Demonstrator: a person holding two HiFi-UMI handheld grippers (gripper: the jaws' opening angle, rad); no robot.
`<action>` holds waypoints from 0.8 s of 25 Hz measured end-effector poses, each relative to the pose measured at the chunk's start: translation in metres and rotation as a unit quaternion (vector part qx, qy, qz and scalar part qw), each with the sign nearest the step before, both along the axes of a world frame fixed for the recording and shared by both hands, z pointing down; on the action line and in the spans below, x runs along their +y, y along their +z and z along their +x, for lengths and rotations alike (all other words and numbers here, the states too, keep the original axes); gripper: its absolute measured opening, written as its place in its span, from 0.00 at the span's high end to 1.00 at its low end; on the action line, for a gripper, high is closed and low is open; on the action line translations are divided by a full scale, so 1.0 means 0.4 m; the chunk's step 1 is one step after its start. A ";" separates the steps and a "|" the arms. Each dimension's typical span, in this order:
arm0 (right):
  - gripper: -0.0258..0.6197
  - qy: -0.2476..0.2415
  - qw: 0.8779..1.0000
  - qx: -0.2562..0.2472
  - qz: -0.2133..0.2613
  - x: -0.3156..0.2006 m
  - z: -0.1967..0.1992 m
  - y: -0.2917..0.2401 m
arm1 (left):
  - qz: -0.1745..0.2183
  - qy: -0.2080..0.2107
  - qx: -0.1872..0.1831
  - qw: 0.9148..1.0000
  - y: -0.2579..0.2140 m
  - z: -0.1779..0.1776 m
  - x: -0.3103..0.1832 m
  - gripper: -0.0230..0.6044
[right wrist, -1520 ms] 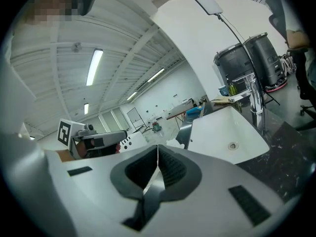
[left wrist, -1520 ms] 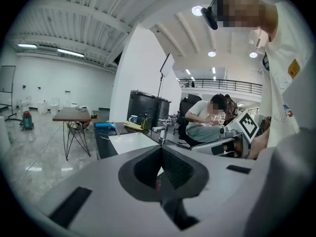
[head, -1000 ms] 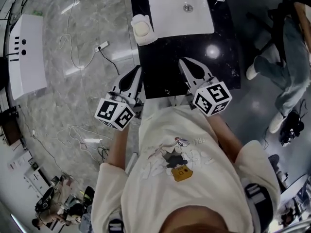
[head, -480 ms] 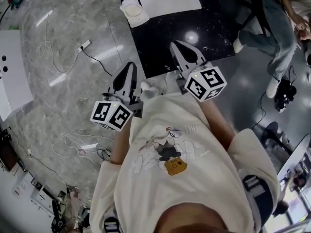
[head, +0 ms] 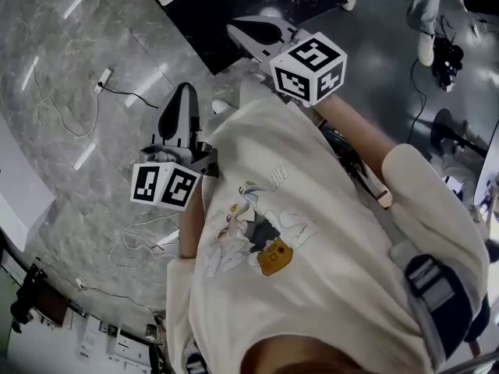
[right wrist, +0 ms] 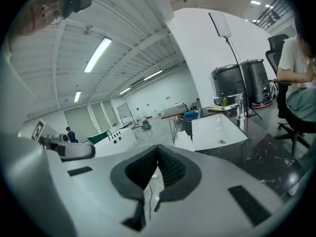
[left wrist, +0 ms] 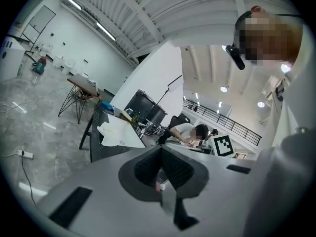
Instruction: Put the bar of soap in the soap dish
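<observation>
Head view, L gripper over floor, counter ahead

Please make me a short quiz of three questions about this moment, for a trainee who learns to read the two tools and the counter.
1. True or false: the right tool grips a bar of soap.
2. In the right gripper view, what is set into the black counter? A) a white sink B) a red bucket C) a laptop
3. Fill in: the jaws of the left tool are ____ (open or shut).
Key: 1 false; 2 A; 3 shut.
</observation>
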State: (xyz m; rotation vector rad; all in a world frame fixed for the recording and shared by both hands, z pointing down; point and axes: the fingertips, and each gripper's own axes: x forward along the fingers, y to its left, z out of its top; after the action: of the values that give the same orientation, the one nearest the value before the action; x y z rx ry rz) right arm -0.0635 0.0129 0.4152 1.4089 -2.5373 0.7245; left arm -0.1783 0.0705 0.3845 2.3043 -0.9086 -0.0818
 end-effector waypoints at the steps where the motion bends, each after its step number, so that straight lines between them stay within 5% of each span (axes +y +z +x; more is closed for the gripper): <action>1: 0.95 -0.007 1.000 -0.007 0.002 0.008 -0.006 -0.008 | -0.001 0.003 0.000 1.000 0.009 0.004 0.007 0.95; 10: 0.95 -0.026 0.999 -0.030 0.009 0.049 0.022 -0.057 | 0.011 0.033 -0.011 0.999 -0.001 0.065 0.044 0.95; 20: 0.95 -0.013 0.999 -0.045 -0.009 0.083 0.082 -0.090 | -0.005 -0.024 0.023 0.999 -0.064 0.081 0.043 0.95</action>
State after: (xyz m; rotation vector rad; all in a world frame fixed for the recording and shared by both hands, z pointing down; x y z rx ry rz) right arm -0.0308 0.0461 0.3792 1.3644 -2.6053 0.8222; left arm -0.1458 0.0877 0.3590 2.2624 -0.9396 -0.1492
